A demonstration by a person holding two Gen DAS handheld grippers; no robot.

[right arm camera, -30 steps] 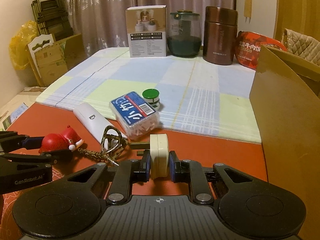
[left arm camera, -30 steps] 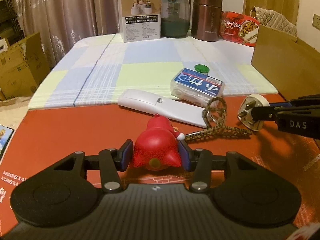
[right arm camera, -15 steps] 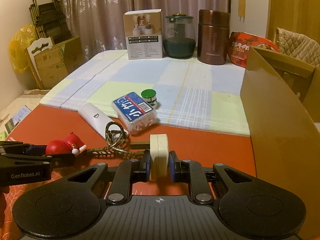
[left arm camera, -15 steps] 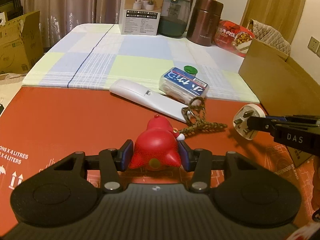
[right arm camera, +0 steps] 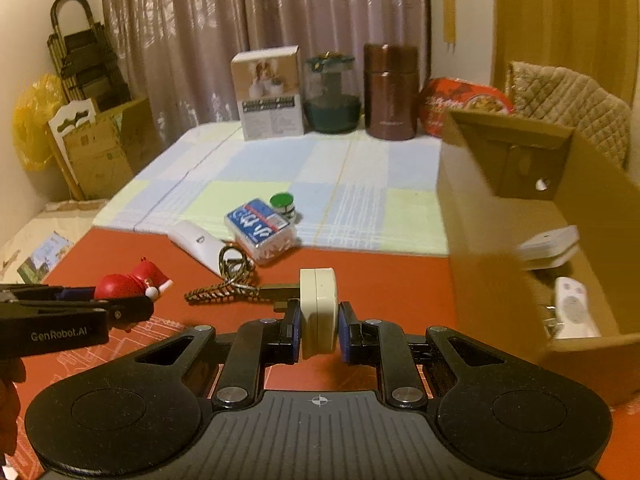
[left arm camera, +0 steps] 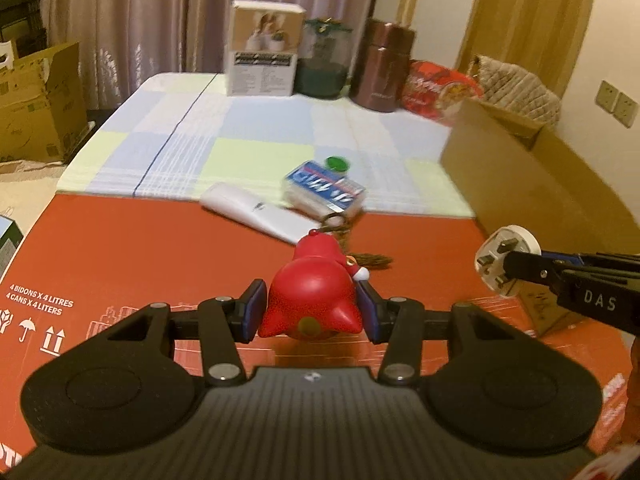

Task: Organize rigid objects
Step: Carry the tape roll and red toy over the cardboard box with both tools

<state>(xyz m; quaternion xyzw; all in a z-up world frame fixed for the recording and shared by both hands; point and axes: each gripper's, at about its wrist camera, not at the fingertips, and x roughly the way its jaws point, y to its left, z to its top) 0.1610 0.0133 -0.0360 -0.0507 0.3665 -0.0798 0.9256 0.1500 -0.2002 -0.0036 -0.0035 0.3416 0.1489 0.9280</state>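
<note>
**Operator:** State the condition of both tongs and what each carries.

**Inspector:** The left gripper [left arm camera: 311, 311] is clenched on a red toy figure [left arm camera: 314, 294], a glossy, rounded moulding with two pointed lobes at its base and a small white tip on one side. The blue pads press its flanks. The right gripper [right arm camera: 319, 330] is clenched on a cream plug [right arm camera: 319, 304], a smooth, flat disc made of two halves; in the left wrist view its face shows dark rectangular pins.

**Operator:** What supports the remaining items?

**Inspector:** A flat red printed cardboard sheet [left arm camera: 132, 256] adjoins a checked cloth [left arm camera: 280, 128] of pale blue, green and white. A white, elongated remote [left arm camera: 256, 216] lies across the seam between sheet and cloth. Beside it sits a clear plastic box [right arm camera: 260, 228] with a blue label, filled with white sticks, and a small jar with a green lid [right arm camera: 283, 204] touches its far side. A braided cord with a metal ring [right arm camera: 232, 276] lies on the red sheet near the remote.

**Operator:** And at the right edge?

**Inspector:** An open brown cardboard box [right arm camera: 500, 208] stands there, holding two white plastic devices [right arm camera: 560, 272].

**Operator:** What is unclear?

**Inspector:** Label text on the clear box is blurred. The plug's pins are hidden in the right wrist view. Whether the cord joins the toy cannot be determined. The containers along the cloth's far edge are soft with blur.
</note>
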